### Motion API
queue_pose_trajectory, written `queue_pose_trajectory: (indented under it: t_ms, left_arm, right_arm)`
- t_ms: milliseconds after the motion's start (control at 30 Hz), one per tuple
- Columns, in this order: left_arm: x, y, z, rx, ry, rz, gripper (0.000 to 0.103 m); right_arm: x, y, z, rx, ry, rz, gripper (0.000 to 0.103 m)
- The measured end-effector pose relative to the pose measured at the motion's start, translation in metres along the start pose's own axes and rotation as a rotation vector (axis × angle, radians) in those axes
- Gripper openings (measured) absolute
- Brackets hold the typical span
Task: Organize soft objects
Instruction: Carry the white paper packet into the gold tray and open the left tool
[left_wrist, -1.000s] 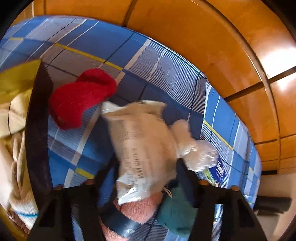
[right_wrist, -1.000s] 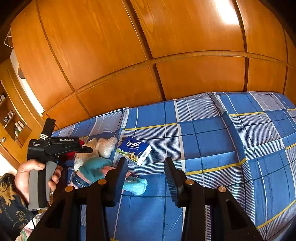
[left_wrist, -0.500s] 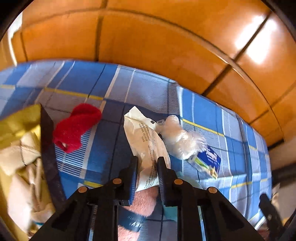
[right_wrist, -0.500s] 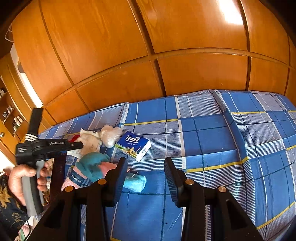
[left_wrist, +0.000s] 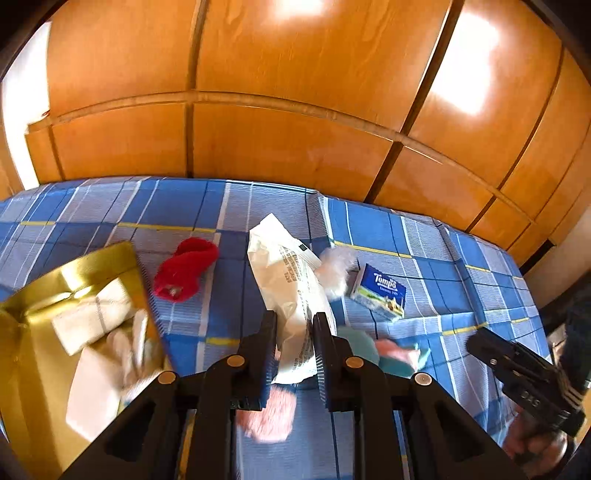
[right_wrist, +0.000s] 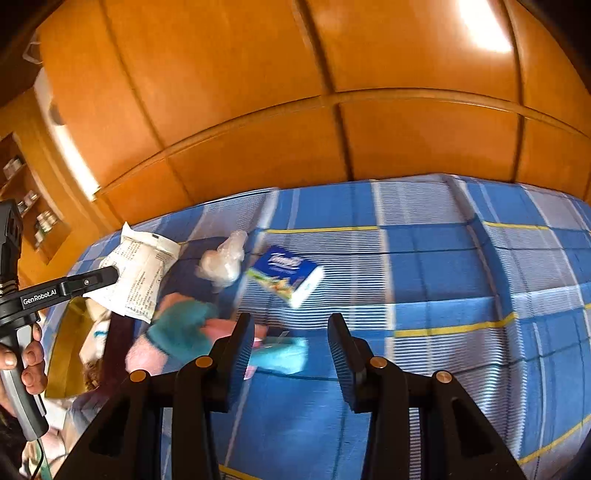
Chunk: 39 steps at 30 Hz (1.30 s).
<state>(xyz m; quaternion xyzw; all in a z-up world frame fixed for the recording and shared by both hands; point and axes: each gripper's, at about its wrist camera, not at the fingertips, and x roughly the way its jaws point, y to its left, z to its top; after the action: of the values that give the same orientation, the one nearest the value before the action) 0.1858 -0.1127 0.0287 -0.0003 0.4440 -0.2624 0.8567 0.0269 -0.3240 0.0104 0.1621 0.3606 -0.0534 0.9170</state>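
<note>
My left gripper (left_wrist: 294, 325) is shut on a white printed plastic packet (left_wrist: 286, 280) and holds it up above the blue plaid bedcover (left_wrist: 177, 206); the packet also shows in the right wrist view (right_wrist: 138, 273). A gold box (left_wrist: 44, 295) with folded pale cloths (left_wrist: 96, 317) stands at the left. A red sock (left_wrist: 183, 267), a clear bag of white fluff (left_wrist: 336, 266), a Tempo tissue pack (left_wrist: 380, 291) and pink and teal socks (right_wrist: 184, 328) lie on the bed. My right gripper (right_wrist: 291, 325) is open and empty above the socks.
A wooden wardrobe wall (left_wrist: 295, 92) runs behind the bed. A shelf unit (right_wrist: 26, 192) stands at the far left in the right wrist view. The right half of the bedcover (right_wrist: 480, 277) is bare.
My left gripper has closed on the white packet and lifted it off the bed, tilting up. My right gripper has shifted closer toward the socks and tissue pack.
</note>
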Motion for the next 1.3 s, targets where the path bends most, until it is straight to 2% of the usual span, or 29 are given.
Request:
queue_pose_trajectory:
  t_ms: [200,400,433,500,567,700,833,867,900,1000,1133,1300]
  left_arm:
    - [-0.035,0.024,-0.023,-0.043,-0.023,-0.012,0.019]
    - [-0.071,0.06,-0.048,-0.11,-0.063,-0.014,0.019]
    - [-0.076,0.067,-0.052,-0.122,-0.067,-0.008,0.019]
    - [-0.084,0.081,-0.06,-0.149,-0.073,0.009,0.019]
    - [-0.094,0.099,-0.068,-0.181,-0.082,0.022,0.019]
    - [-0.113,0.134,-0.079,-0.245,-0.101,0.066,0.019]
    - [-0.129,0.167,-0.084,-0.289,-0.115,0.133,0.019]
    - [-0.131,0.176,-0.084,-0.299,-0.115,0.15,0.019]
    - [-0.132,0.186,-0.084,-0.312,-0.117,0.169,0.019]
    - [-0.125,0.207,-0.083,-0.338,-0.1,0.216,0.019]
    - [-0.111,0.229,-0.084,-0.391,-0.065,0.235,0.019]
    - [-0.091,0.236,-0.08,-0.406,-0.031,0.235,0.019]
  right_arm:
    - [0.013,0.04,-0.012,-0.187,0.04,0.06,0.042]
    - [0.027,0.066,-0.028,-0.315,0.078,0.054,0.044]
    - [0.031,0.069,-0.03,-0.332,0.081,0.045,0.044]
    - [0.036,0.074,-0.031,-0.374,0.083,0.004,0.056]
    - [0.04,0.082,-0.032,-0.435,0.077,-0.032,0.061]
    - [0.057,0.095,-0.033,-0.539,0.106,-0.055,0.066]
    - [0.079,0.102,-0.035,-0.591,0.154,-0.057,0.066]
    - [0.082,0.104,-0.036,-0.6,0.157,-0.057,0.06]
    - [0.084,0.106,-0.037,-0.612,0.152,-0.06,0.048]
    - [0.085,0.104,-0.039,-0.621,0.147,-0.086,0.028]
    - [0.082,0.099,-0.039,-0.604,0.145,-0.085,0.024]
    - [0.083,0.098,-0.04,-0.594,0.158,-0.077,0.024]
